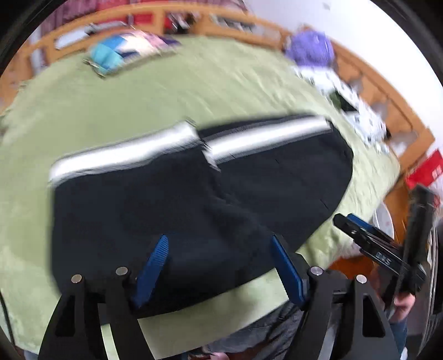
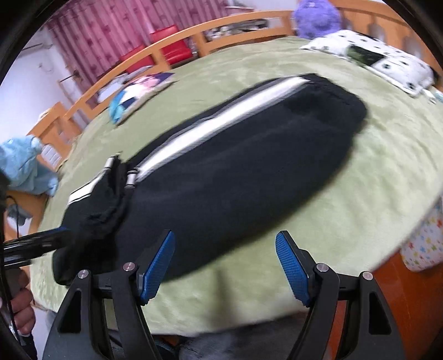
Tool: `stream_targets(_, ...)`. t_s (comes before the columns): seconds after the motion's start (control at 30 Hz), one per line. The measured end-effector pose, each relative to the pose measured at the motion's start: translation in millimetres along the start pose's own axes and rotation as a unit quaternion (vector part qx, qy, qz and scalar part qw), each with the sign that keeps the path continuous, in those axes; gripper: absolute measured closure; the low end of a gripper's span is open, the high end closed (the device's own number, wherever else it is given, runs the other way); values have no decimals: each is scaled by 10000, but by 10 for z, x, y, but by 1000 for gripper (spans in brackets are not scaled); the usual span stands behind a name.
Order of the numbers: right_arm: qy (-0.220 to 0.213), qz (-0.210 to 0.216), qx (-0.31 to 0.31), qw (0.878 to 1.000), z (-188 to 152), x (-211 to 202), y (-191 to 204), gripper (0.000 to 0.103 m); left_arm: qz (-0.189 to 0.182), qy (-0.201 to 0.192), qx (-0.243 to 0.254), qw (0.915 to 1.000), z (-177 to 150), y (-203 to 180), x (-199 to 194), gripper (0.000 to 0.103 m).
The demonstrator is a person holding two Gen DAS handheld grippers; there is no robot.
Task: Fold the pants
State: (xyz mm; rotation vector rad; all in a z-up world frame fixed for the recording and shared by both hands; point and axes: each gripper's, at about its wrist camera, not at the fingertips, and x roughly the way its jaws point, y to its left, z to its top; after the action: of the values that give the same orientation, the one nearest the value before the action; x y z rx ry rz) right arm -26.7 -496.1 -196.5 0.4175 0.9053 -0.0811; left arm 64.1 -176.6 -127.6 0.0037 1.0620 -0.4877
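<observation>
Dark navy pants (image 1: pixel 193 199) with a white side stripe lie folded on the green bedspread (image 1: pixel 166 94). They also show in the right wrist view (image 2: pixel 235 171), with a bunched end at the left. My left gripper (image 1: pixel 218 243) is open and empty just above the pants' near edge. My right gripper (image 2: pixel 224 241) is open and empty over the near edge of the pants and the bedspread (image 2: pixel 360 193). The right gripper shows in the left wrist view (image 1: pixel 360 229), off the bed's right side. The left gripper shows in the right wrist view (image 2: pixel 41 241), by the bunched end.
A colourful folded cloth (image 2: pixel 138 91) lies at the far side of the bed. A spotted white pillow (image 2: pixel 373 61) and a purple plush toy (image 2: pixel 318 19) sit at the far right. A wooden rail (image 2: pixel 193 38) borders the bed. A light blue cloth (image 2: pixel 25 166) hangs at the left.
</observation>
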Motion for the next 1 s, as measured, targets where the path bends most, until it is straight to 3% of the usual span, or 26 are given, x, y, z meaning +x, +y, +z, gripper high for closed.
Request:
stream_targets(0.17,108,819,-183,9964,147,212,550,28,967,-480,-429,9932,-210,741,-481,29)
stream_targets(0.27,242,1214,-324,9918,180,363,916,28,1716,-646,-555,9815,-351,1141,-641,29)
stream_targets(0.37,558,1321,-390,9889,156,598,1209,28,1916,-565,-841,9762,-513,1506,-732,29)
stream_targets(0.4,686,1273,-423,9886,131,693,1281,28,1883,-546,-971,9758,-542,1629,-746,29)
stream_targets(0.47,1011,1055,-427,9883,29,907,1392,44,1710,-518,-1254,9759,-628,1837,-789,29)
stream_targets(0.5,1082,1090,-451,9871,-6,957,1429,73,1661,-496,-1316,9760,-633,1911,-785,29)
stream_targets(0.53,1111,1044,-592,9865,-41,979,1487,77,1607,-470,-1395,9760,-666,1985,-786,29)
stream_targets(0.6,650,1044,-1029,9871,-34,809,1574,83,1429,-490,-1480,9774,-693,2051,-772,29)
stream_targets(0.67,270,1623,-578,9847,42,541,1433,84,1058,-533,-1562,9806,-712,2082,-736,29)
stream_targets(0.7,325,1578,-444,9859,56,535,1381,83,881,-522,-1572,9823,-714,2072,-700,29)
stream_targets(0.83,1054,612,-712,9900,-224,956,1306,77,338,-291,-1583,9864,-698,1998,-381,29)
stream_targets(0.9,990,591,-855,9896,-299,984,1311,75,238,0,-1556,9875,-716,1927,-136,29)
stream_targets(0.97,915,606,-879,9901,-235,862,1342,61,-9,321,-1426,9893,-778,1810,130,29)
stream_targets(1.0,863,614,-859,9907,-200,822,1343,46,-37,460,-1365,9896,-803,1764,218,29)
